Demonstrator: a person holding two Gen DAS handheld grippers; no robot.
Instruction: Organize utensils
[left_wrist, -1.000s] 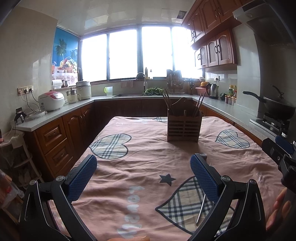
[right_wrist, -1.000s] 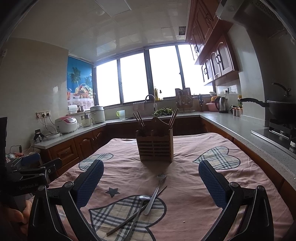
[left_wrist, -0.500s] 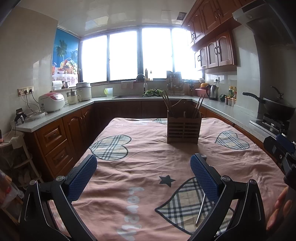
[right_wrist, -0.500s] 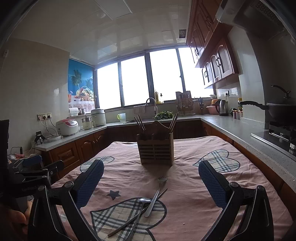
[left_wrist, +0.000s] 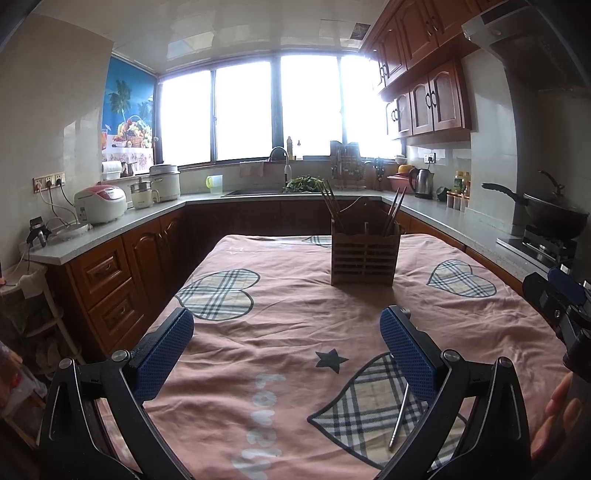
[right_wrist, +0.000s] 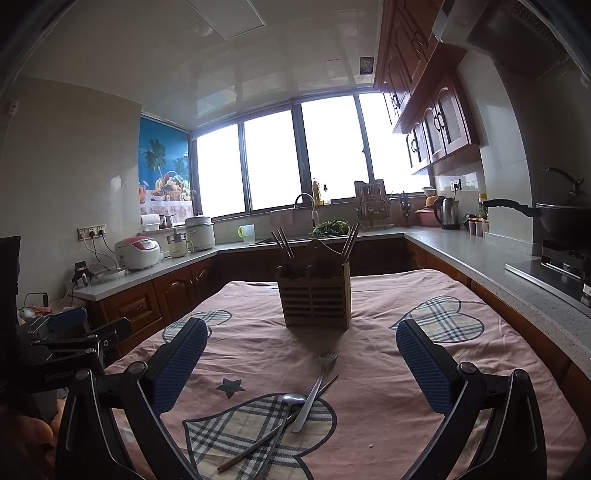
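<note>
A wooden slatted utensil holder (left_wrist: 364, 254) with chopsticks in it stands upright on the pink cloth, also in the right wrist view (right_wrist: 314, 302). A metal fork (right_wrist: 314, 391), a spoon (right_wrist: 286, 413) and a chopstick (right_wrist: 273, 432) lie crossed on a plaid heart patch, between and in front of my right gripper's fingers. My right gripper (right_wrist: 301, 354) is open and empty above them. My left gripper (left_wrist: 288, 343) is open and empty over the cloth; one metal handle (left_wrist: 399, 417) shows beside its right finger (left_wrist: 406, 354).
The table carries a pink cloth (left_wrist: 288, 314) with plaid hearts. Kitchen counters wrap around it, with rice cookers (left_wrist: 99, 203) at left, a sink (left_wrist: 280, 173) at the back, and a wok on a stove (left_wrist: 554, 218) at right. The other gripper shows at each view's edge.
Both views have tilted slightly upward, so the table and holder sit a little lower in frame. Both grippers stay open and the utensils have not moved.
</note>
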